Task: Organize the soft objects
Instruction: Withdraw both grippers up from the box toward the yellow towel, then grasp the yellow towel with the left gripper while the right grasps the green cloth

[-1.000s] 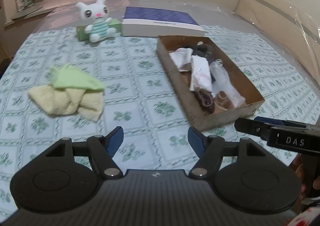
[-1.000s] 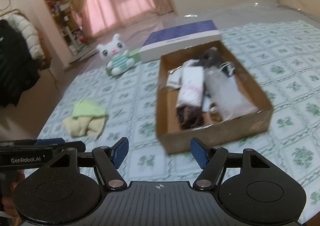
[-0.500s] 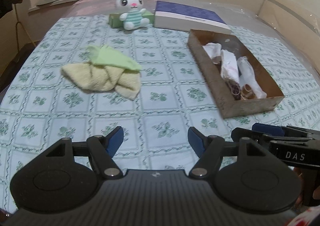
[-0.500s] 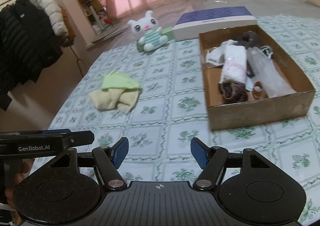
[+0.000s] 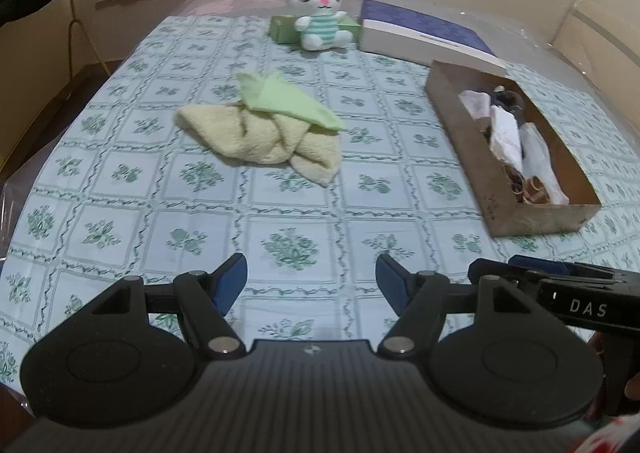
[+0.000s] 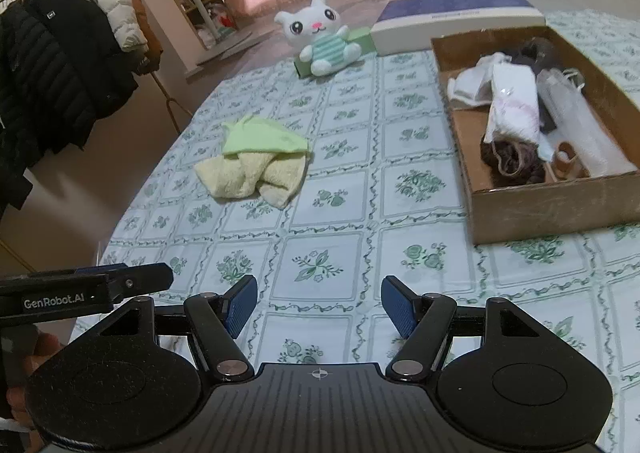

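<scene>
**Both grippers empty, soft things spread across the table**

Now, working from your left: your left gripper [image 5: 311, 283] hangs low over the near part of the floral tablecloth [image 5: 288, 209] with its blue pads [image 5: 230, 285] spread apart and nothing between them. Ahead of it and a little left lies the pale yellow towel [image 5: 256, 139], crumpled, with the light green cloth [image 5: 286, 99] draped over its far side, the two touching. Further back, near the far edge, the white plush bunny [image 5: 320, 11] sits upright against a small green box [image 5: 284, 29], and just to its right is a flat purple-topped box [image 5: 424, 33].

Your right gripper [image 6: 316, 307] is also low over the cloth, fingers wide apart and gripping nothing. From its view the towel [image 6: 248, 175] and green cloth [image 6: 260, 139] are off to the left, well apart from the cardboard box [image 6: 560, 201] on the right. That open box holds white fabric pieces [image 6: 512, 105], a dark brown bundle [image 6: 512, 163] at its near end and a clear plastic packet [image 6: 576, 121]. Dark jackets [image 6: 52, 65] hang on a rail at the far left of the room
</scene>
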Tool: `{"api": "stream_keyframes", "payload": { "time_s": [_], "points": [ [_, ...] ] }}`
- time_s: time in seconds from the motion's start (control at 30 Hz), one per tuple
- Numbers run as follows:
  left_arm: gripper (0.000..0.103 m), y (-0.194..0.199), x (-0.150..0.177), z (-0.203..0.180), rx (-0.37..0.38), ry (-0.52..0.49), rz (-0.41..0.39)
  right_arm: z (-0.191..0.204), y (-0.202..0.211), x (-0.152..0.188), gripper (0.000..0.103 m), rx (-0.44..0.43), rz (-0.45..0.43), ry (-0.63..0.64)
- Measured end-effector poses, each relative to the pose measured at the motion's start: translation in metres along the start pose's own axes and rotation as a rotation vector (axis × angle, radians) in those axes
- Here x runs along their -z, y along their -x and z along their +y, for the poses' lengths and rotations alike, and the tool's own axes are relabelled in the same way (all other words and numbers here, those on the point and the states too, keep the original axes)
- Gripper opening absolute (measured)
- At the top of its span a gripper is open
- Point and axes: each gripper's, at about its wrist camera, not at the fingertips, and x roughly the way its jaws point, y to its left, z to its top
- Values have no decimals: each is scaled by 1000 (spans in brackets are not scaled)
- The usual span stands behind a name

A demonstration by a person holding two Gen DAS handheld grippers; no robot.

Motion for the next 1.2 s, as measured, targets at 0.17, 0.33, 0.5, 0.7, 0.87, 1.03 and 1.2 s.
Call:
{"api": "stream_keyframes", "payload": {
  "time_s": [0.17,0.33,0.5,0.7,0.87,1.03,1.2],
  "points": [
    [69,-5,-1,12,-18,18,-3,4,-13,-4,68,5,8,20],
    [69,-12,-6,17,-36,9,-25,7,-26,-11,68,-9,13,39],
    [69,-28,-15,24,-57,7,-40,15,-42,-24,68,-8,-13,114],
    [68,-55,-36,36,-87,8,-58,23,-72,-45,68,-22,-42,170],
    [68,-80,-59,44,-99,8,-79,35,-104,-60,68,-26,-76,257],
    [63,-107,-76,52,-109,7,-77,44,-138,-71,67,7,-122,363],
    [63,-127,-85,58,-105,11,-76,49,-171,-75,54,49,-149,501]
  ]
}}
